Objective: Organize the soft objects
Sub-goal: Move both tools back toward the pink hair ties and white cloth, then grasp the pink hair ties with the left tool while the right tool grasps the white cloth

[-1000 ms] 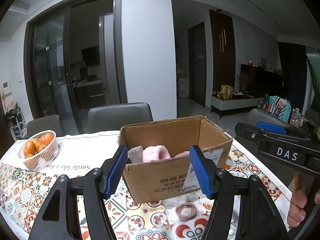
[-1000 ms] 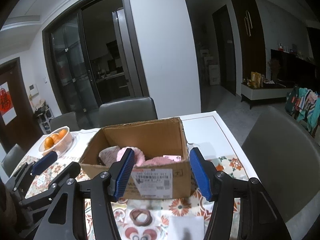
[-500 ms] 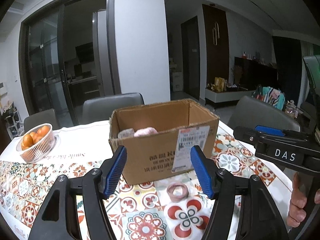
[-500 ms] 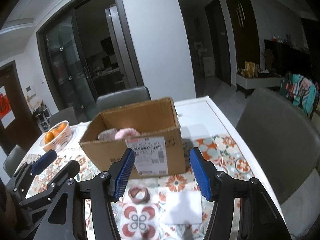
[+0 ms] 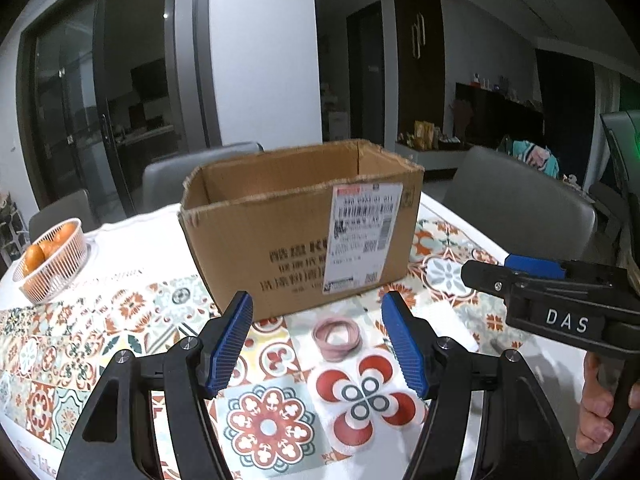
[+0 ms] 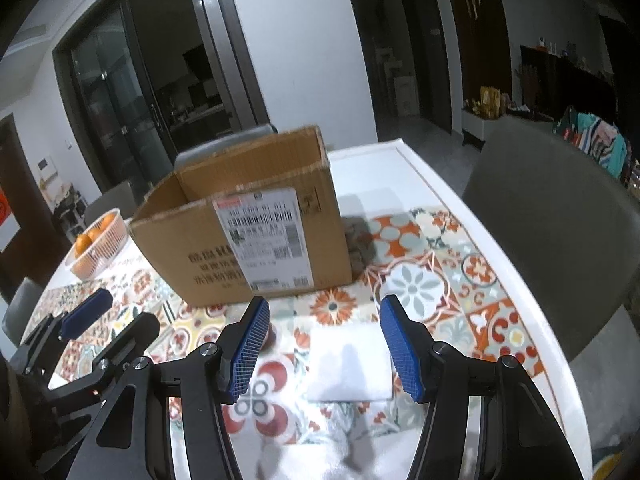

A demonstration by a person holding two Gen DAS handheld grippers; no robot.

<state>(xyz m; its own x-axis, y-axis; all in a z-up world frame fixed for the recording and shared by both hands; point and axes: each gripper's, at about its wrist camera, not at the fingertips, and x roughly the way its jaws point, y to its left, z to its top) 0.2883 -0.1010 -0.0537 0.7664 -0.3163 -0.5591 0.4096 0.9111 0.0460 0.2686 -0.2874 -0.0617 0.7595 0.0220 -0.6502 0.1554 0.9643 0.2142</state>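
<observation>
Both grippers pulled back, lower; cardboard box [image 5: 304, 236] mid-tabletop. White folded cloth [image 6: 350, 360] near front edge under right gripper [image 6: 324, 350], pink hair-tie loops [image 5: 338, 338] ahead of left gripper [image 5: 316, 344]; both wide open, empty. Risk: thin flat items slip pinch.

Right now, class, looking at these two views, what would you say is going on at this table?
A person holds a hand-held gripper in each hand over a patterned tablecloth. The left hand-held gripper is open and empty, aimed at a pink hair tie lying in front of a cardboard box. The right hand-held gripper is also open and empty, pointed at a folded white cloth. Neither item is touched yet. A basket of oranges stands off to the left.
</observation>
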